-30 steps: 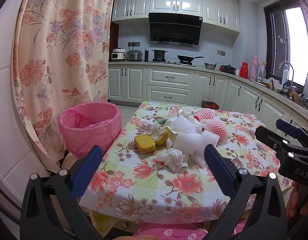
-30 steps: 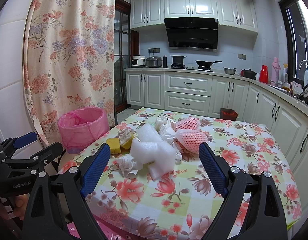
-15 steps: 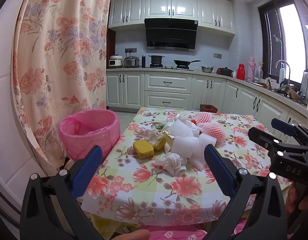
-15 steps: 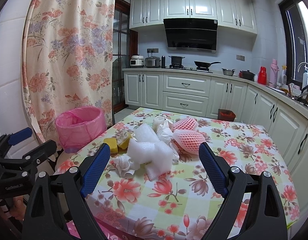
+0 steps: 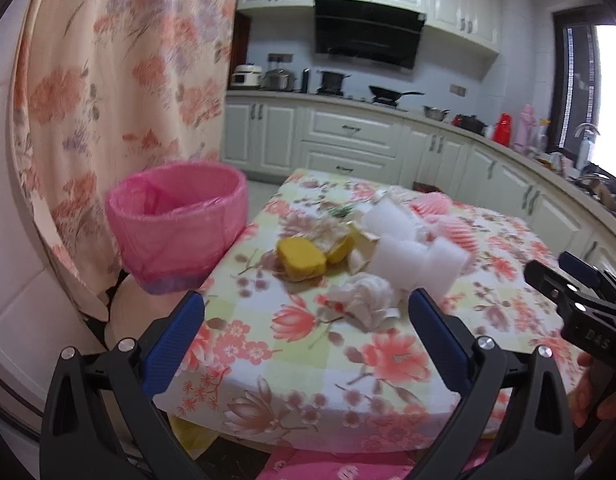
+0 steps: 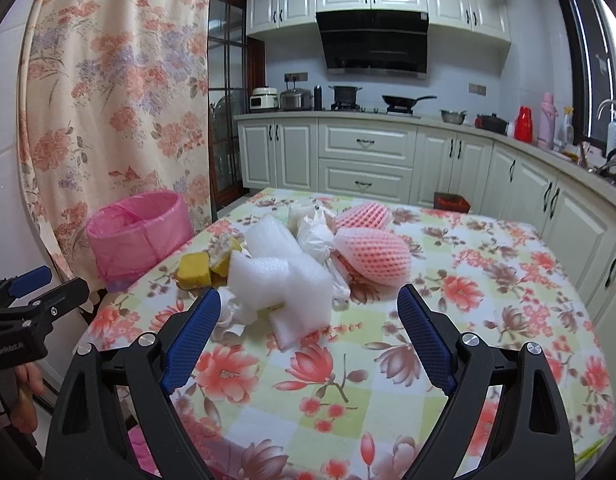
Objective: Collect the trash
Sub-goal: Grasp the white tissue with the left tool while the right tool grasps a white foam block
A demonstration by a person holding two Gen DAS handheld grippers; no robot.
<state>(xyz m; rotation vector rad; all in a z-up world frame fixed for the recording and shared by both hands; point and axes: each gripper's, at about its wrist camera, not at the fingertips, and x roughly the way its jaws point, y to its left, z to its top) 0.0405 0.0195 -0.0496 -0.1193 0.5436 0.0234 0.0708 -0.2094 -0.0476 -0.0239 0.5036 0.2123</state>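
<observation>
1. Left gripper (image 5: 306, 312) hangs over the near edge of the table (image 5: 292, 364), blue-padded fingers spread wide with nothing between them.
2. Right gripper (image 6: 308, 310) is released too, jaws agape and holding nothing, aimed at the trash pile.
3. The trash sits clustered mid-table, at 12 o'clock from both grippers: a yellow sponge block (image 5: 301, 258) on the pile's 9 o'clock side, touching a second yellow piece.
4. White foam sheets (image 6: 280, 276) are folded and stacked in the middle — soft, dimpled, the largest things there.
5. A crumpled white tissue (image 5: 363, 298) lies at the pile's 6 o'clock edge, nearest the left gripper.
6. Two pink foam fruit nets (image 6: 373, 254) rest at 2 o'clock of the foam, mesh-textured.
7. The pink-lined bin (image 5: 178, 224) stands off the table's left edge, at 10 o'clock — open-topped.
</observation>
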